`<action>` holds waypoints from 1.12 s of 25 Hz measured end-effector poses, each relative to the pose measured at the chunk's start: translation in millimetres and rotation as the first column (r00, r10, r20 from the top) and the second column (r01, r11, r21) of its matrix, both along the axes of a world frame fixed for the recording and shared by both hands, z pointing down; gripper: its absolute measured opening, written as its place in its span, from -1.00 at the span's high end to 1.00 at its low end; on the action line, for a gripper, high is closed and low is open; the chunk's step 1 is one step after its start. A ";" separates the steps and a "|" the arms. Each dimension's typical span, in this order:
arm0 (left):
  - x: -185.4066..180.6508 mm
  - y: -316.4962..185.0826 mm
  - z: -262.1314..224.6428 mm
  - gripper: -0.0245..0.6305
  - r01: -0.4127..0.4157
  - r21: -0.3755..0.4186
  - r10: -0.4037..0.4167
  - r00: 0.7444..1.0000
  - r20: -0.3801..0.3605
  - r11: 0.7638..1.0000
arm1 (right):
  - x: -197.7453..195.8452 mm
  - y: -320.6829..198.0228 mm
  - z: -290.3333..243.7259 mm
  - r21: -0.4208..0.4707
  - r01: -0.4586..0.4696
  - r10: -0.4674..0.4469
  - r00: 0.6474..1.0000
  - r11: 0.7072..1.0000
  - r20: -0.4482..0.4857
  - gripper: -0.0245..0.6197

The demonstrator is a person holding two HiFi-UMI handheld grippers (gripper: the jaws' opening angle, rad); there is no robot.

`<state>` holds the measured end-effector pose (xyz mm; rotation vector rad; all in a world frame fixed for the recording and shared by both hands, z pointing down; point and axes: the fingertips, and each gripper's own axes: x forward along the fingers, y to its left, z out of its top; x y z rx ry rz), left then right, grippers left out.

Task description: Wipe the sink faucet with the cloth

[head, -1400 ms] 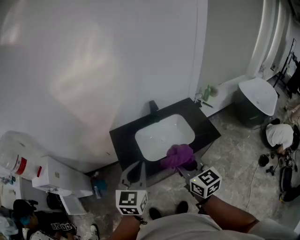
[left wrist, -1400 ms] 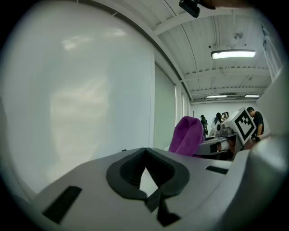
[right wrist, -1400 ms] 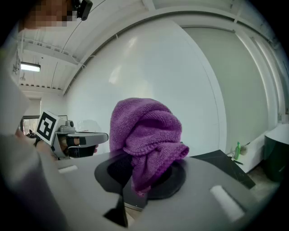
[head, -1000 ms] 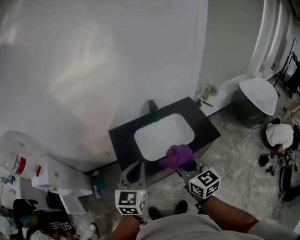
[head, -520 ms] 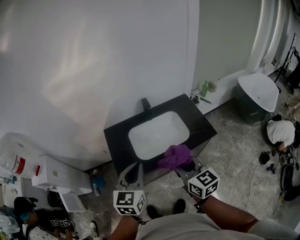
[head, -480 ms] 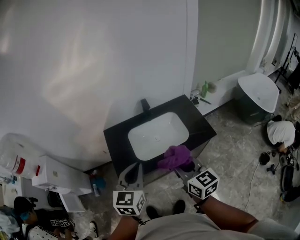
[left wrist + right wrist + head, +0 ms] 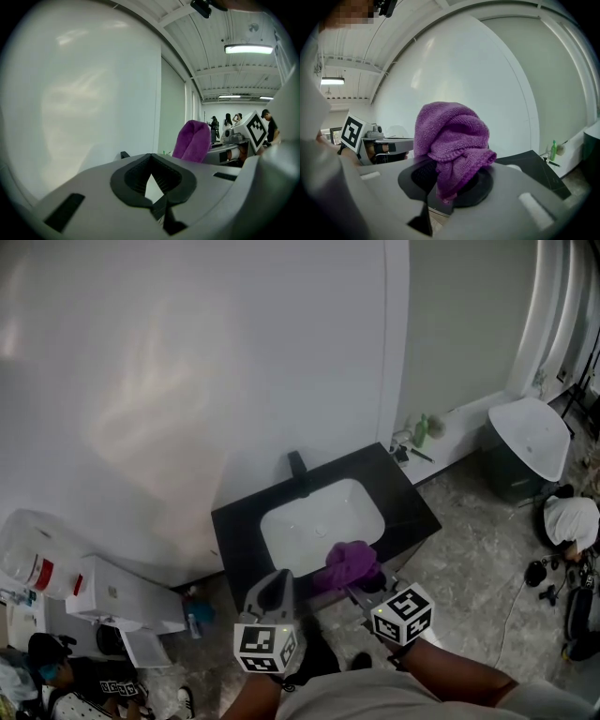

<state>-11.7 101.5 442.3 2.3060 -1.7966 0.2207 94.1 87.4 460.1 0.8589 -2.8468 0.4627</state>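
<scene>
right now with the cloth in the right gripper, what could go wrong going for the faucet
1. The purple cloth is a loose bunch, and only its lower fold is pinched in the right gripper. Rubbing might pull it free.
2. The black faucet stands at the far side of the sink, close to the wall, while the cloth is at the near edge. On the reach across, the gripper itself could knock the faucet or wall.

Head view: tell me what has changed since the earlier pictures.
Hardly anything. The camera swung slightly, so the sink and faucet sit a little differently in the frame. The right gripper stays shut on the purple cloth at the sink's front edge, the left gripper beside it stays empty, and the faucet has not been touched.
</scene>
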 end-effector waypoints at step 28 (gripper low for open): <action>-94.0 -287.0 84.5 0.90 -0.112 -0.178 0.078 0.979 -0.188 0.978 | -172.9 -420.1 115.2 -0.061 0.036 -0.049 0.975 0.997 -0.216 0.72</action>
